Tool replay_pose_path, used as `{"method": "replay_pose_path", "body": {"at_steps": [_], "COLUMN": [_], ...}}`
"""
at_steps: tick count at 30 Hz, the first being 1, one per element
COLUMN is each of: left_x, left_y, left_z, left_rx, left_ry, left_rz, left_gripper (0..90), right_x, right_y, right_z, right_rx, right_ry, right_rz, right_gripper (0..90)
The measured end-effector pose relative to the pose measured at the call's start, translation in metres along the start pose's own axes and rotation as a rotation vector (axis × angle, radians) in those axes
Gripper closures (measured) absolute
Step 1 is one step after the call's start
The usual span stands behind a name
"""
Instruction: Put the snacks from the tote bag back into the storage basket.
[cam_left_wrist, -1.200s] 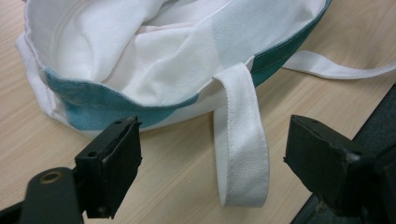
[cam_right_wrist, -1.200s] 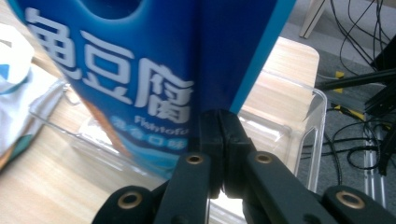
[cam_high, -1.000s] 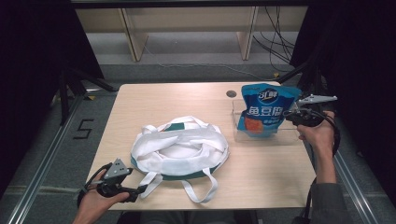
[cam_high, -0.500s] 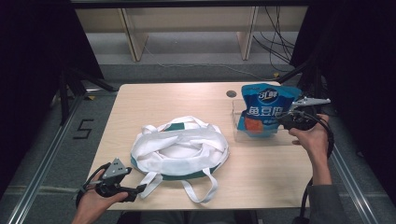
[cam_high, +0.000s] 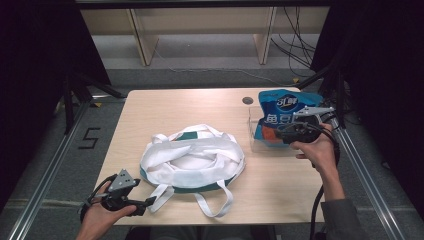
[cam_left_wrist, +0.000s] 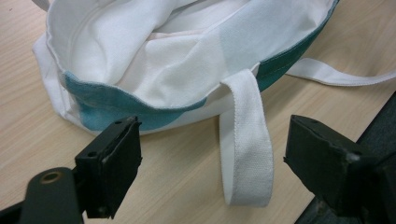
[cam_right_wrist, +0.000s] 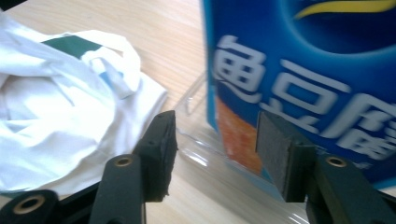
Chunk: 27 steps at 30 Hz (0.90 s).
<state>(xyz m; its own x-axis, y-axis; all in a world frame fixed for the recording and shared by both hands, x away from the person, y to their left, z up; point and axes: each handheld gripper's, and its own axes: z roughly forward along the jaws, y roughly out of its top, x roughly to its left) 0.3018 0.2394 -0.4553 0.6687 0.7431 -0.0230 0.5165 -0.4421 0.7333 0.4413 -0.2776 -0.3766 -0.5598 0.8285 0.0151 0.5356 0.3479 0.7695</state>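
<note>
Packing stage, early. A blue snack bag (cam_high: 282, 107) stands upright in a clear plastic bin (cam_high: 257, 142) at the far right of the worktop (cam_high: 165, 107), just to the right of a white and green tote bag (cam_high: 192, 160) that lies slumped, mouth upward, in the middle. The right gripper (cam_high: 280, 134) is at the near face of the bin; its jaws have just been opening and now stand moderately wide, and in the right gripper view the lower left edge of the snack bag (cam_right_wrist: 299, 79) and the bin wall (cam_right_wrist: 196, 107) appear between and beyond them, with no pad pressing on either, so the packet is judged not to be held. The left gripper (cam_high: 147, 202), at the near left corner, has its jaws wide apart, pointing at the tote; the left gripper view shows one white strap (cam_left_wrist: 247, 144) lying flat on the worktop between them, untouched, with the open rim of the tote bag (cam_left_wrist: 140, 98) just beyond. Judged from this layout, nothing has yet gone into the tote: its interior shows only folded cloth. Remaining, presumably: grip the snack bag, lift it clear of the bin, hold the tote's mouth open by strap or rim, and carry the packet across and lower it in.
</note>
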Motion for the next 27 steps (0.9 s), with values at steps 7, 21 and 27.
{"method": "replay_pose_path", "body": {"at_steps": [7, 21, 27], "left_x": [0.000, 0.002, 0.002], "left_y": [0.000, 0.000, 0.000], "left_z": [-0.001, -0.003, -0.003], "left_rx": [0.000, 0.014, 0.012], "left_ry": [0.003, -0.002, -0.003], "left_rz": [0.000, 0.034, 0.031], "left_gripper": [17.8, 17.8, 17.8], "right_x": [0.018, 0.047, 0.062], "right_y": [0.003, -0.001, -0.008], "right_z": [0.006, 0.027, 0.031], "right_rx": [0.006, 0.060, 0.062], "right_ry": [0.041, 0.089, 0.118], "right_rz": [-0.028, -0.078, -0.097], "right_gripper": [44.9, 43.3, 41.7]}}
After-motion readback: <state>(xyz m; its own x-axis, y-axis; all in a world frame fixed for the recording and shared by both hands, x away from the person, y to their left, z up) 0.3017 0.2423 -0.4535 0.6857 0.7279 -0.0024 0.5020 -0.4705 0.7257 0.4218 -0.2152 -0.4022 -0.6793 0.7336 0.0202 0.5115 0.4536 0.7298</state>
